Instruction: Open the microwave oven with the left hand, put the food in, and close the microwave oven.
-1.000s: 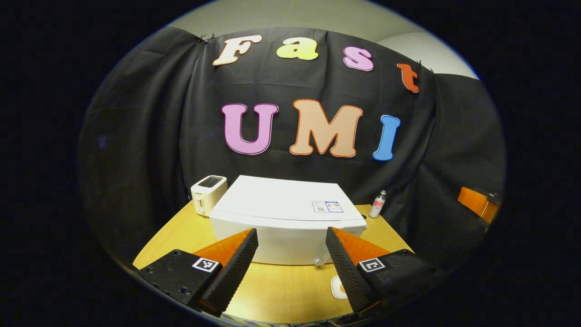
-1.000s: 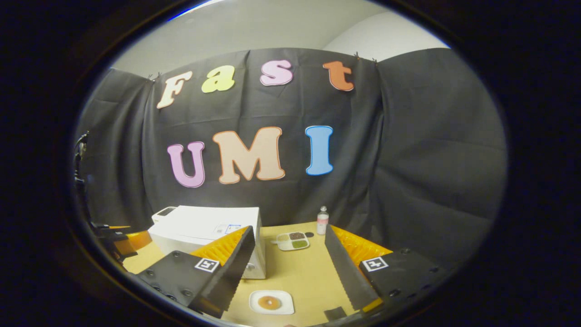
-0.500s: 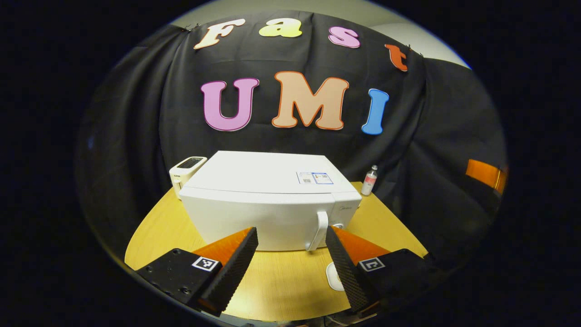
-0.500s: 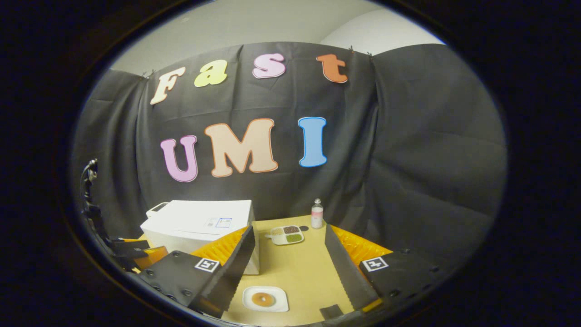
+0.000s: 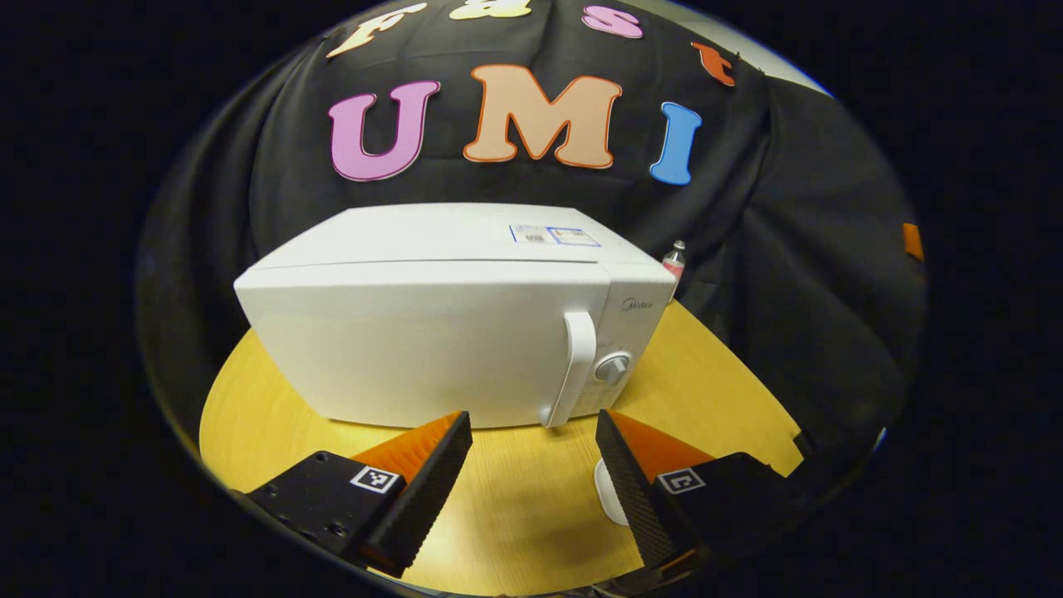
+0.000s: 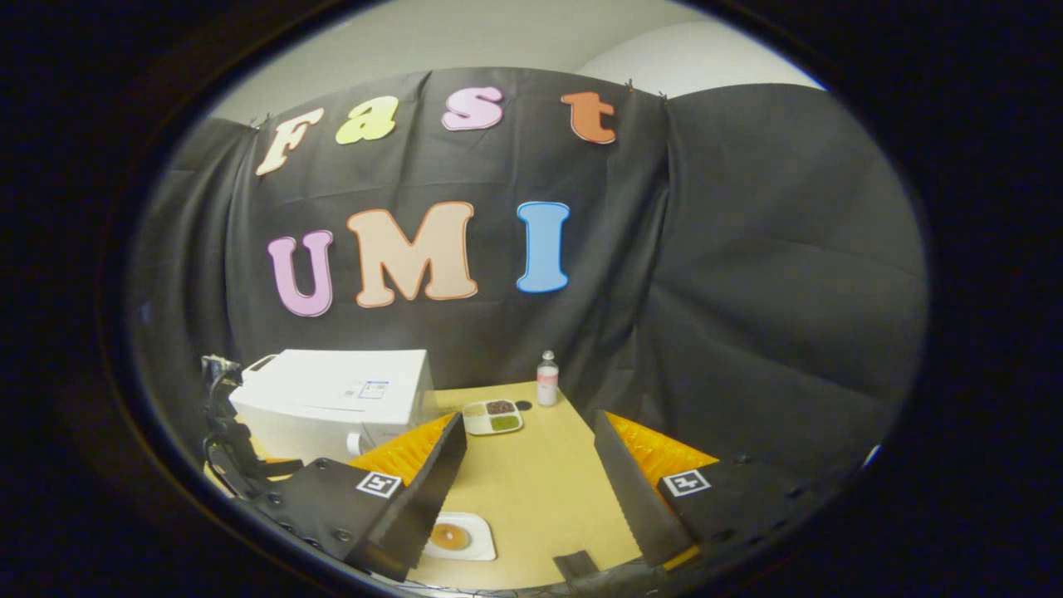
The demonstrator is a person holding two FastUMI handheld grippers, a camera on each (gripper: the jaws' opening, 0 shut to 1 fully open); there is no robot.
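Facing the microwave point(image 5: 432, 332), the left gripper point(image 5: 531, 477) hung just short of its closed door, fingers spread wide, holding nothing. The door handle point(image 5: 573, 365), an upright white bar, stood slightly right of the gap between the fingers, beside the knob point(image 5: 613, 366). The step in hand looked like the reach for that handle. Done well, it would want the fingers shifted right to straddle the bar, closed firmly, then drawn along the door's arc, not straight back. The right gripper point(image 6: 531, 482) waited, also spread and empty, over the yellow table point(image 6: 540, 490). The food sat on a small white plate point(image 6: 461, 537) near its left finger, well apart from the microwave.
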